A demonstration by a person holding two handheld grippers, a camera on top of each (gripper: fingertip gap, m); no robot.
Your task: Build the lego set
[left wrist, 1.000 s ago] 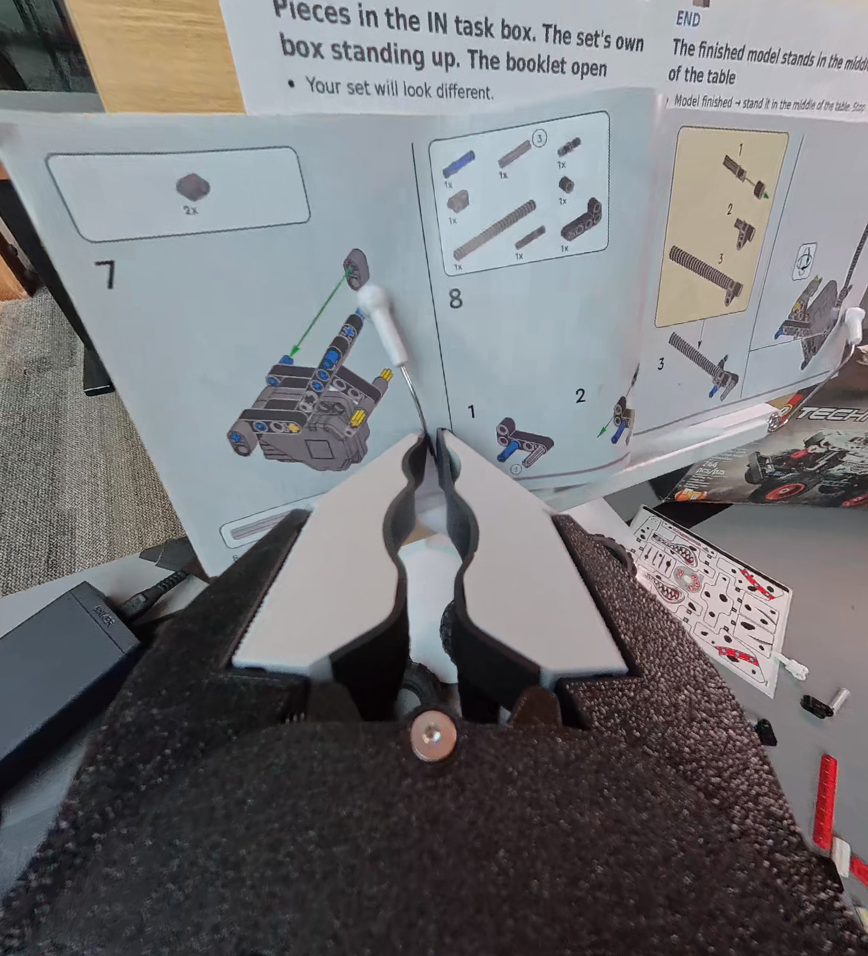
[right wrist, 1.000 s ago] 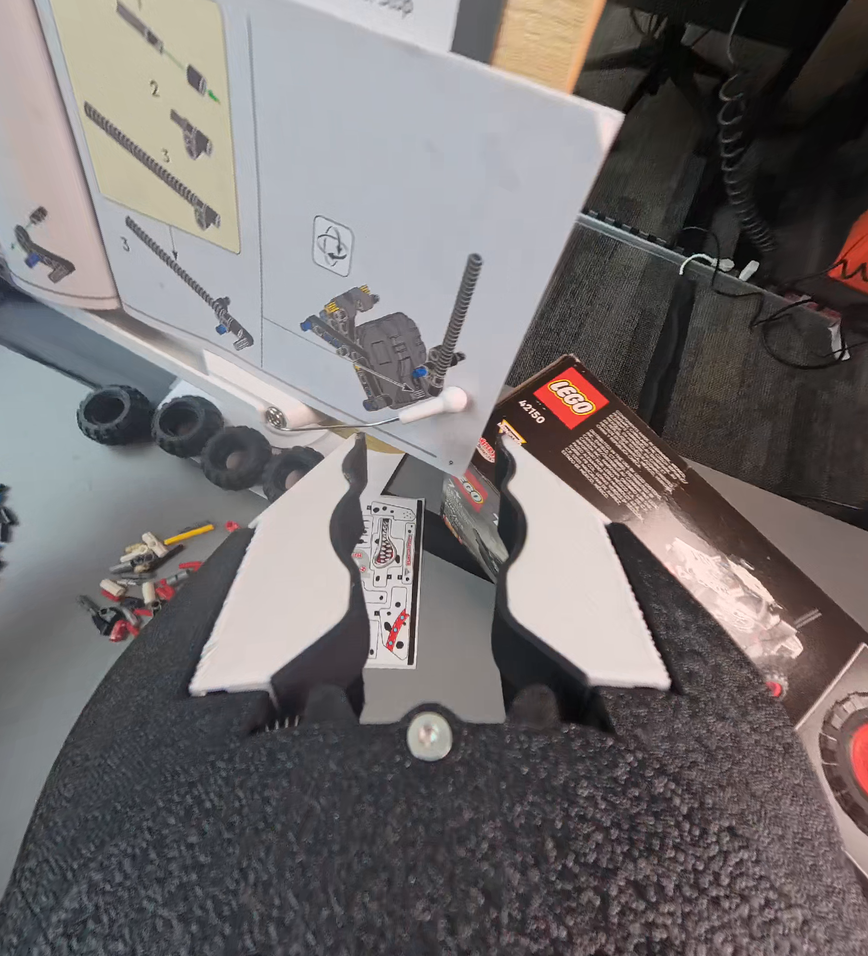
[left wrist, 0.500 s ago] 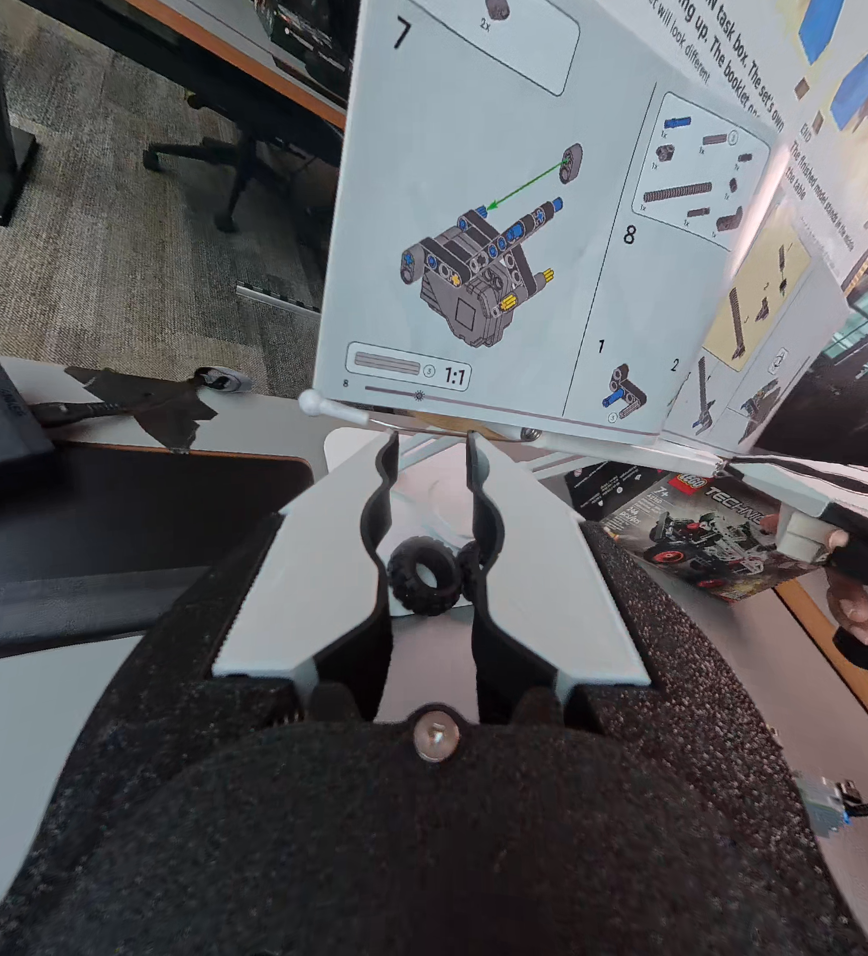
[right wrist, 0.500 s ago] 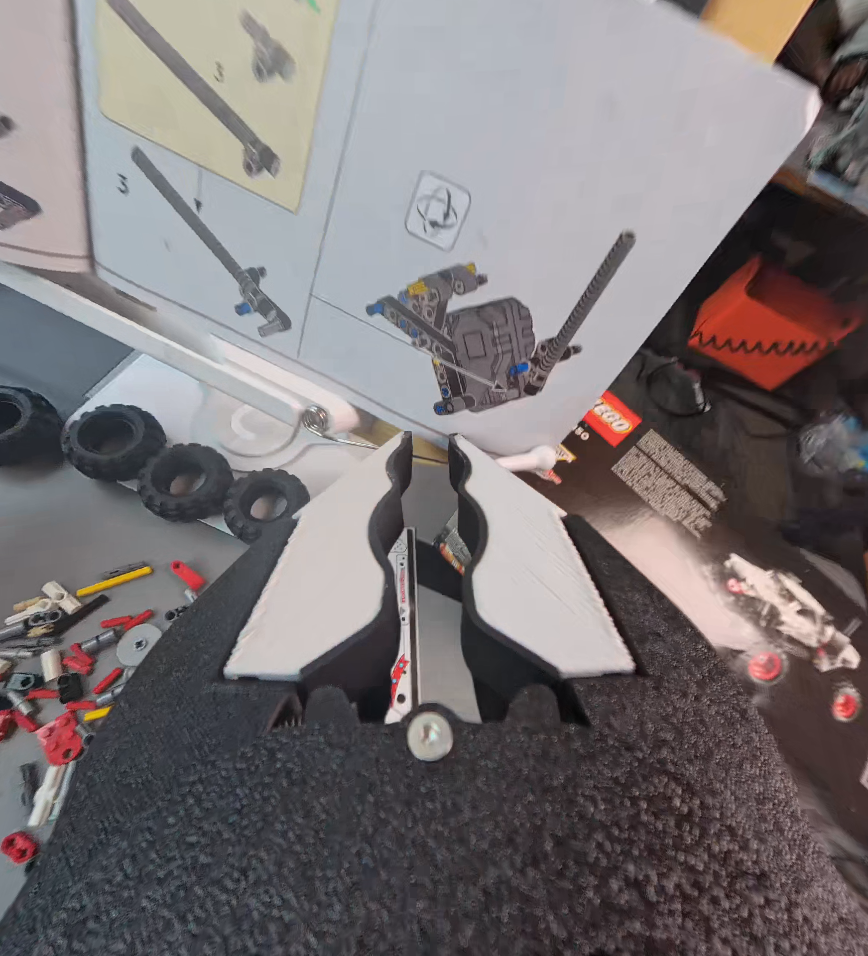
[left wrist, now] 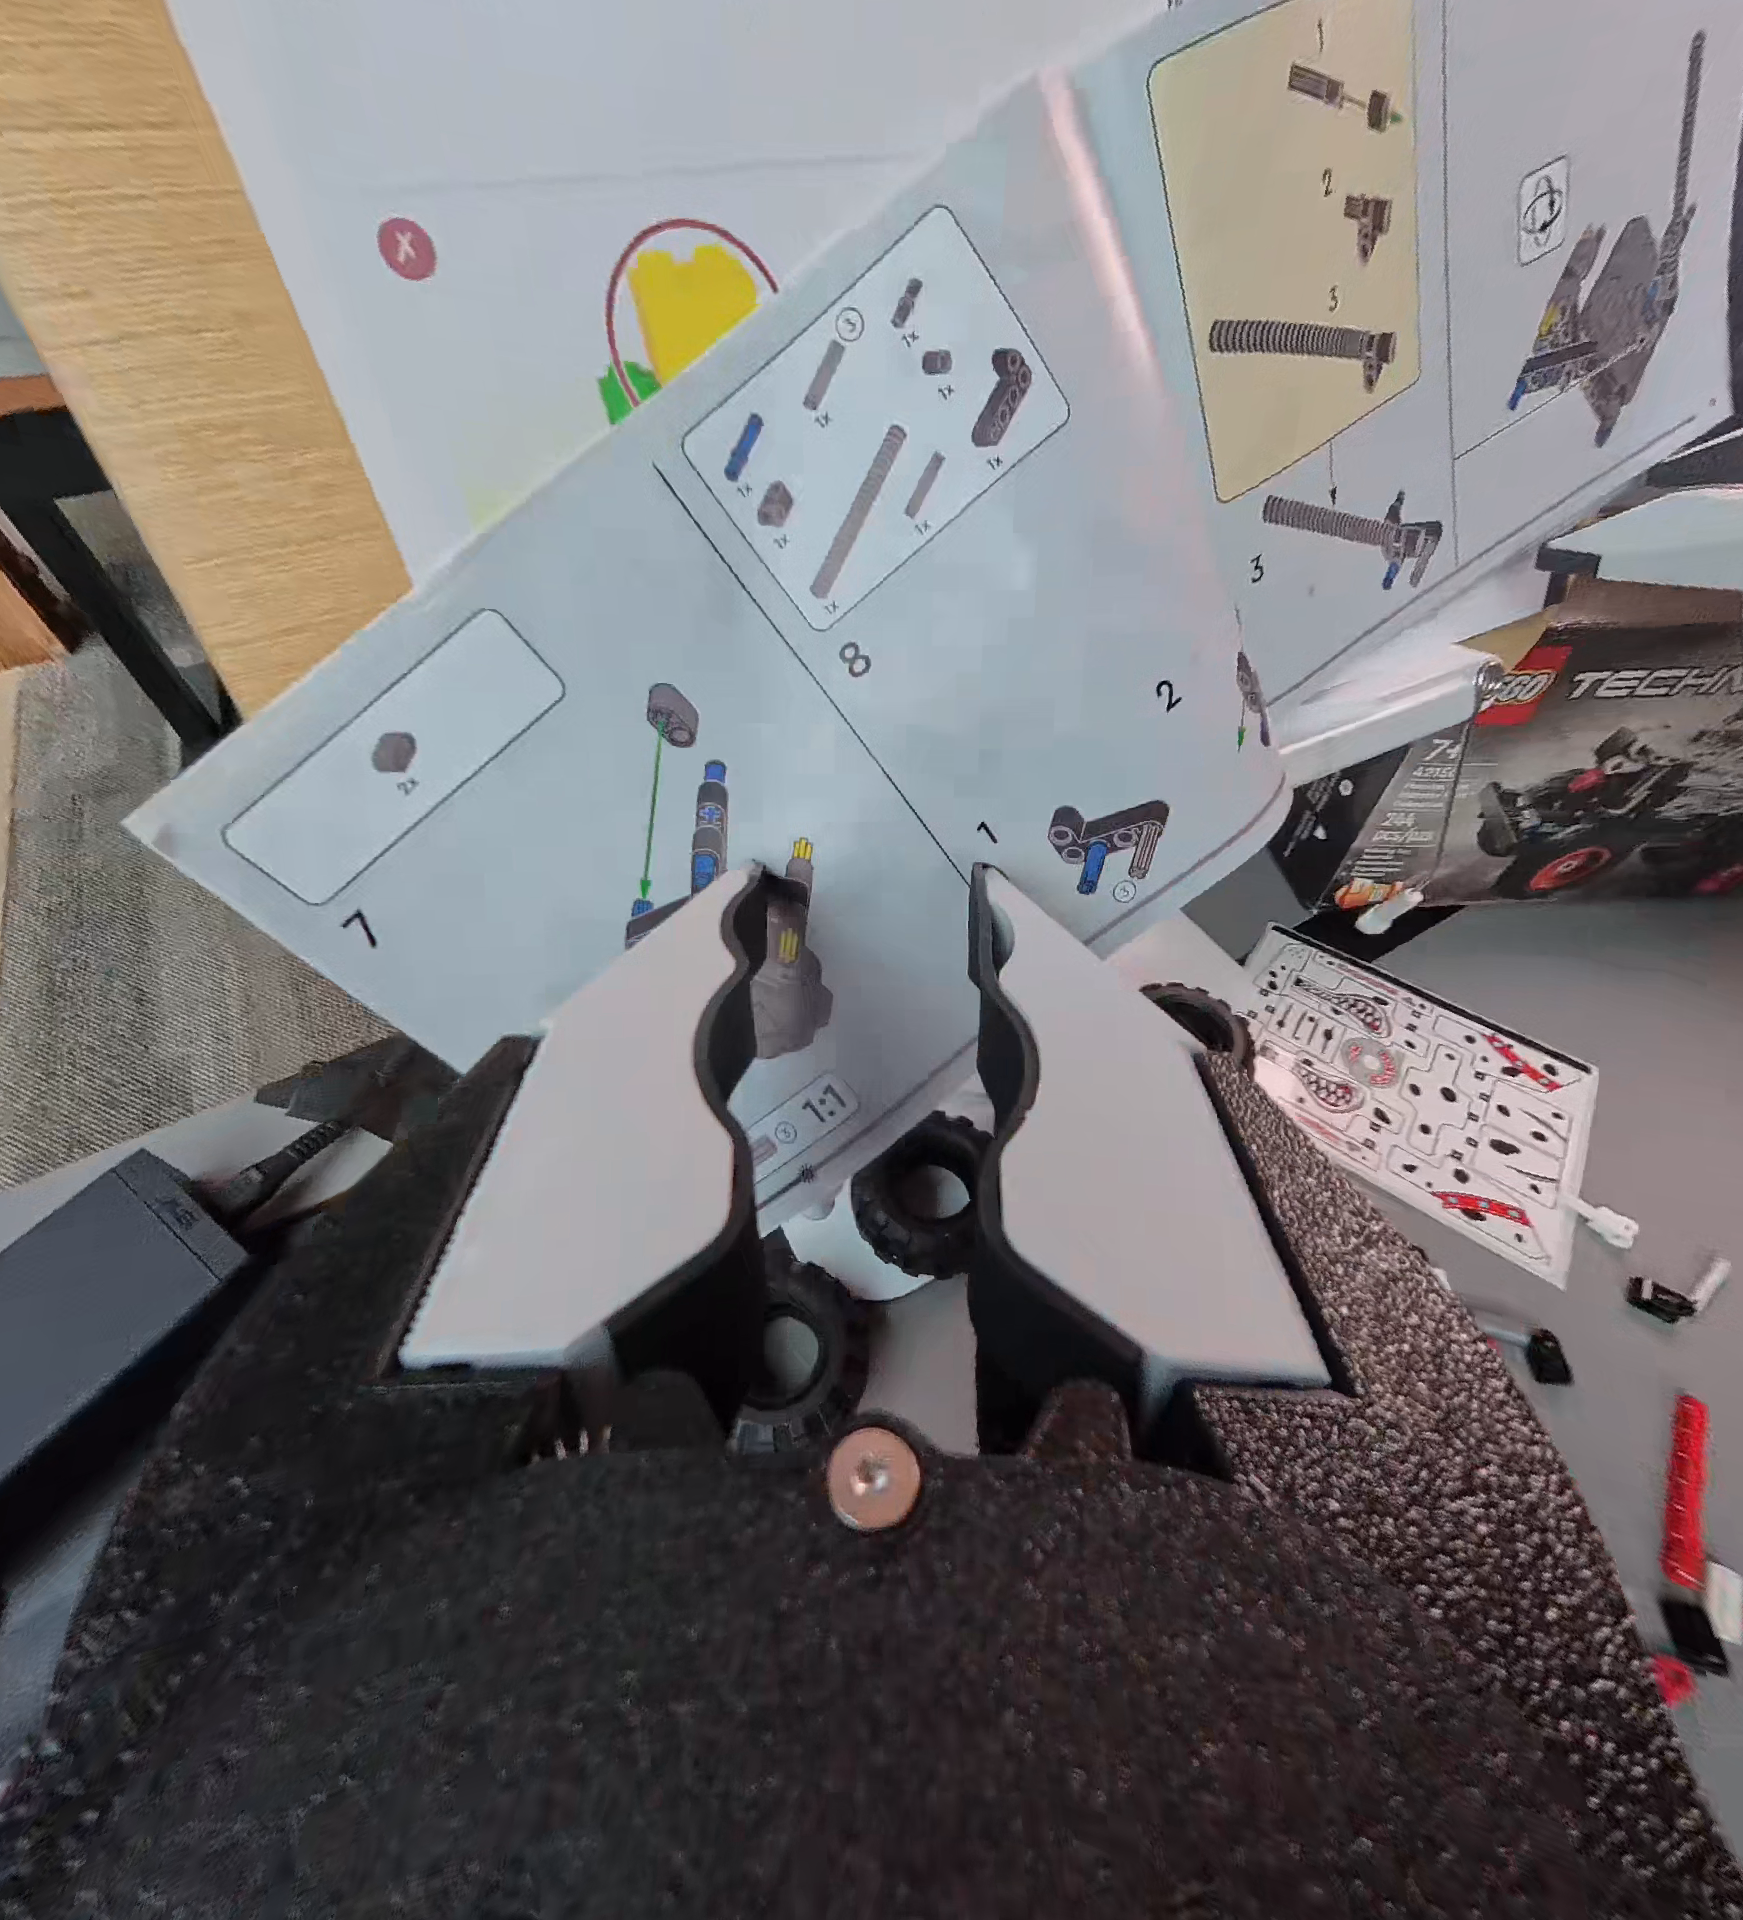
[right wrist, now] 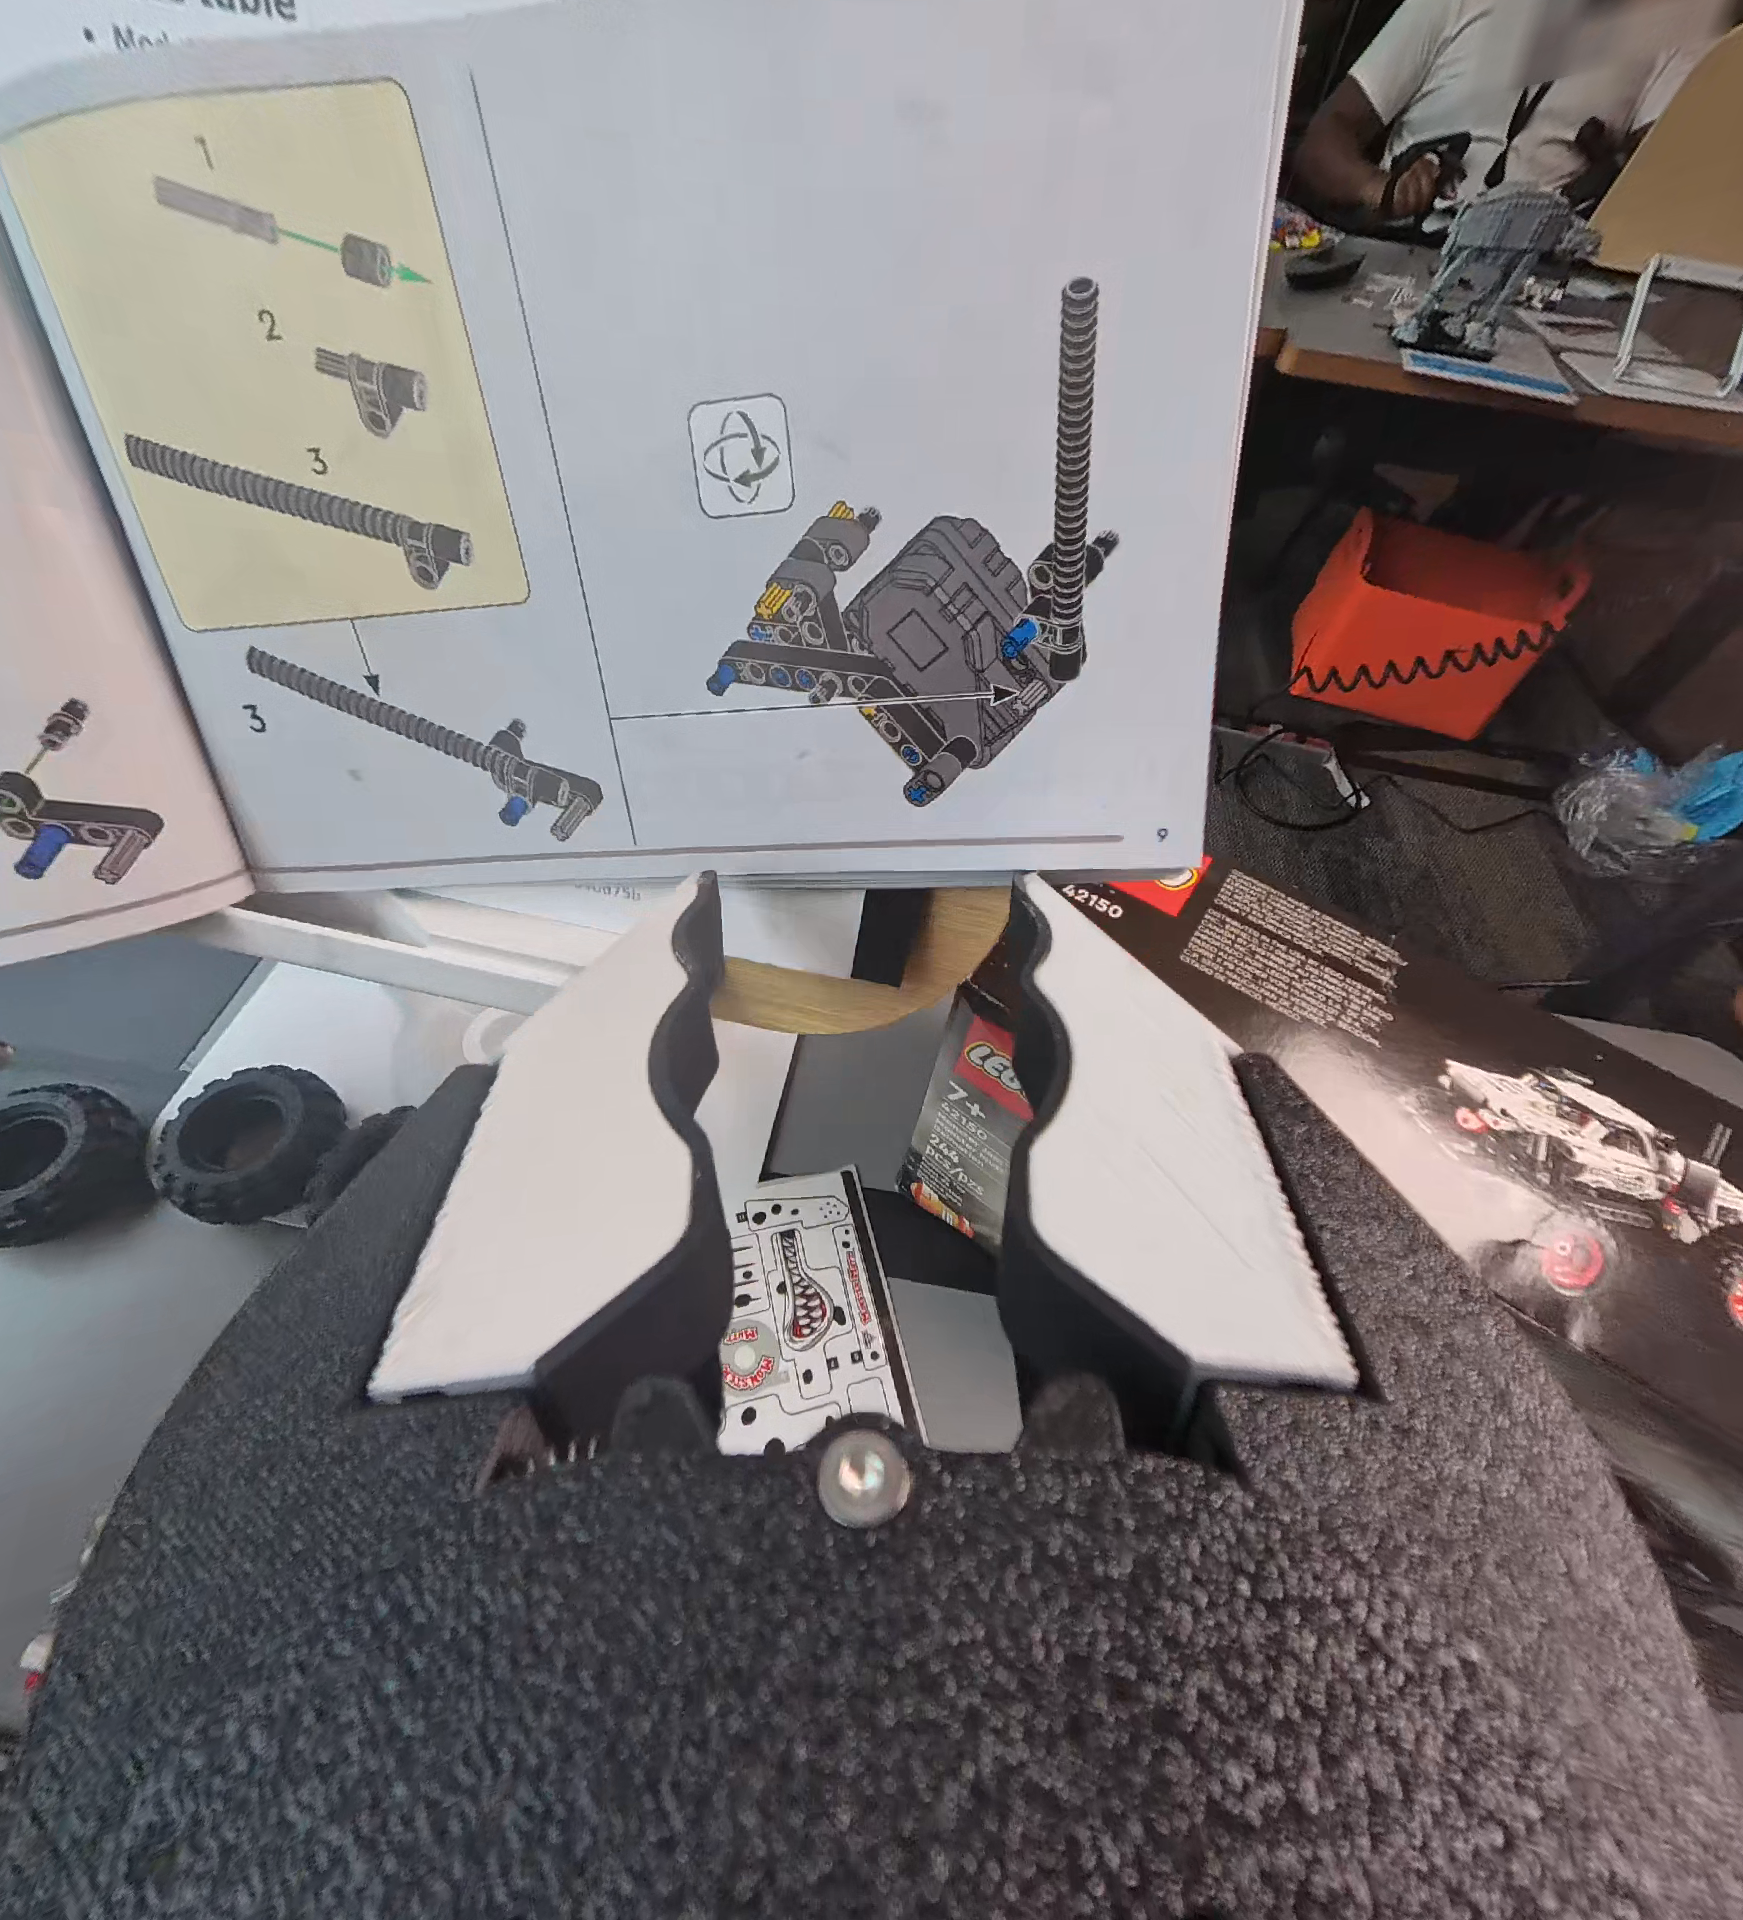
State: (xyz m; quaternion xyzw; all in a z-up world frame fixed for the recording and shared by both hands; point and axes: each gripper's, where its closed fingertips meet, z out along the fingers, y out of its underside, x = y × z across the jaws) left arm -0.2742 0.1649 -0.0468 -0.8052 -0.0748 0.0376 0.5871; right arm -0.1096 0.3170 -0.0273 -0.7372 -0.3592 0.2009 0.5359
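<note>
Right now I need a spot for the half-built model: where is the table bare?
Bare grey table lies right of the white sticker sheet, below the black set box. Crowded: black rubber tyres under the open instruction booklet, and red and black loose pieces at the near right. Both the left gripper and right gripper are open, empty.

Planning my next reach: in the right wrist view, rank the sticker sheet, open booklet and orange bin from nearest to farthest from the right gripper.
1. Sticker sheet: between the right gripper's fingers, low.
2. Open booklet: just beyond the fingertips.
3. Orange bin: far right, beyond the table.
</note>
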